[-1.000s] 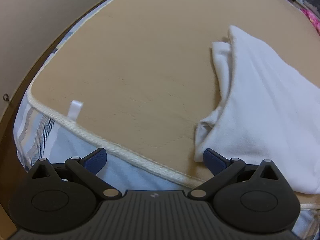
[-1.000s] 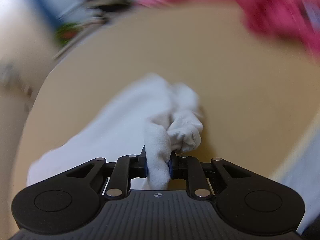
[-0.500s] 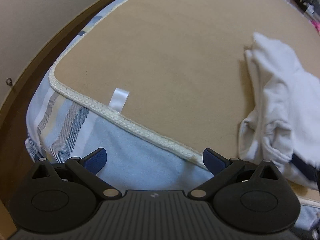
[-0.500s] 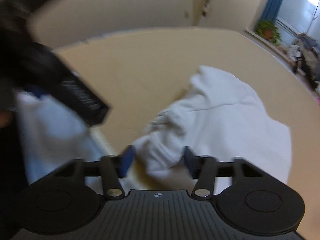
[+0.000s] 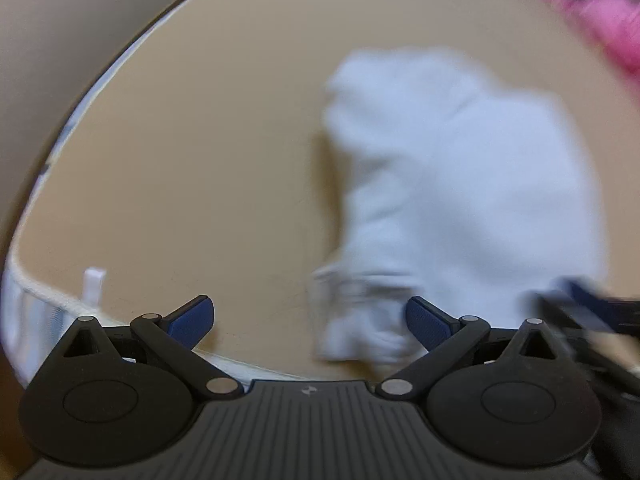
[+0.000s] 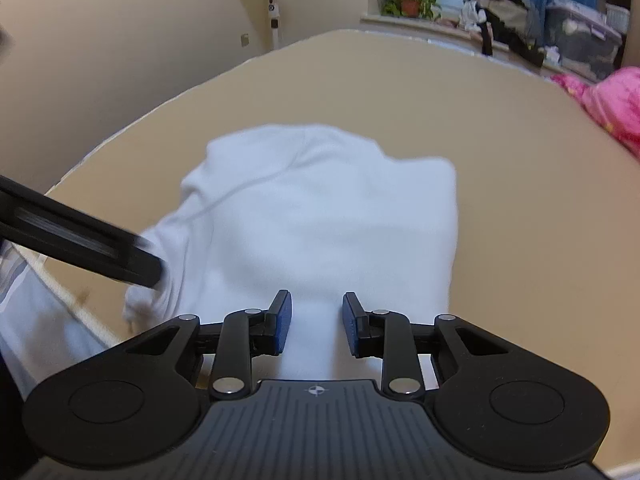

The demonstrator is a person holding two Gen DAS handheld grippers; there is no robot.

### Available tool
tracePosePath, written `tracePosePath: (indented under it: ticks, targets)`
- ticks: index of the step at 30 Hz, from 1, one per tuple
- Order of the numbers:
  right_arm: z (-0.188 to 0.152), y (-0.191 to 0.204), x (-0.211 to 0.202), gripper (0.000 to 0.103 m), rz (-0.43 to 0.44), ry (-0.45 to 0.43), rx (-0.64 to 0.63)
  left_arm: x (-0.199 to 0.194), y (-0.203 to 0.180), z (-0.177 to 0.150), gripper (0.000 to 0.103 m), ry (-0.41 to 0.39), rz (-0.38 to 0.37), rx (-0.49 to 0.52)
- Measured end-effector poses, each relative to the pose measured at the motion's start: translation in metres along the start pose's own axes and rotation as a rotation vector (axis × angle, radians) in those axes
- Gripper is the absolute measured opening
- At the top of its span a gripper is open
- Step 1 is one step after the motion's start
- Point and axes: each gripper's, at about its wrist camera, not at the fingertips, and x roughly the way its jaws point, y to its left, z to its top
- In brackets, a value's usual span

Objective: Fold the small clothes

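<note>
Both tongs, left [image 5: 310,322] and right [image 6: 316,322], spread (empty) over white garment [image 6: 320,208]

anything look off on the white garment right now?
Mostly tidy: the white fleece garment lies folded flat on the tan mat. One odd spot: its near-left corner is bunched and rumpled, beside the open left gripper. The open right gripper holds nothing.

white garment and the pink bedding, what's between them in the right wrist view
Nothing: only bare tan mat separates the garment from the pink bedding, in the right wrist view.
</note>
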Motion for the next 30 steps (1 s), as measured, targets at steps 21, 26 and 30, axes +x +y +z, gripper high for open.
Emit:
tracePosePath:
  ticks: [21, 26, 30]
  targets:
    - [-0.014, -0.028, -0.076, 0.057, 0.015, -0.106, -0.005, -0.032, -0.018, 0.006, 0.102, 0.009, -0.287, -0.113]
    - [-0.028, -0.046, -0.070, 0.057, -0.002, -0.057, 0.040, 0.020, 0.010, 0.005, 0.103, 0.095, -0.222, -0.134]
    - [-0.033, -0.053, -0.064, 0.057, 0.004, -0.040, 0.067, 0.014, 0.065, -0.005, 0.103, 0.086, -0.221, -0.230]
